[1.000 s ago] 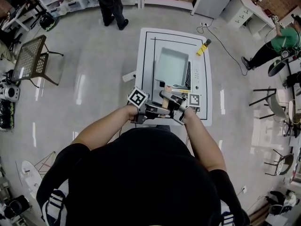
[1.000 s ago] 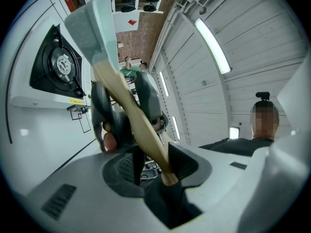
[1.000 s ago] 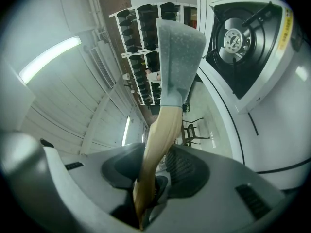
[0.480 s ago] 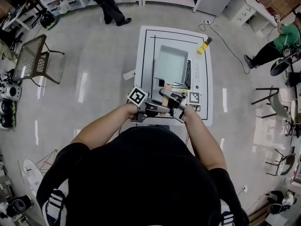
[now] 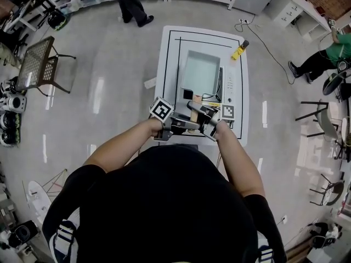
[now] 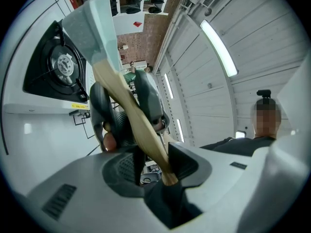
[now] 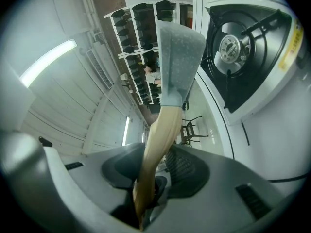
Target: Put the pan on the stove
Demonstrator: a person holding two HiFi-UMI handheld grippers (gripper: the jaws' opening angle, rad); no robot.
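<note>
- The left gripper is clamped on the near end of the wooden handle. The right gripper is clamped on the same handle a little farther along, toward the pan.
- Both grips look firm. I would keep both closed until the pan rests fully, because opening one too soon could let the pan tip.
- The pan is square and pale grey. It is held in the air by its handle, on the far side of the grippers, over the stove.
- The burner with its black grate shows beside the pan in both gripper views, so I judge that the pan is not yet seated on it.
- To do the step well, make the bottom of the pan level and centre it over the burner ring. Then lower it straight down with both hands together.
- The stove stands on the white table. The handle should end pointing to the near side, away from the flame area.
</note>
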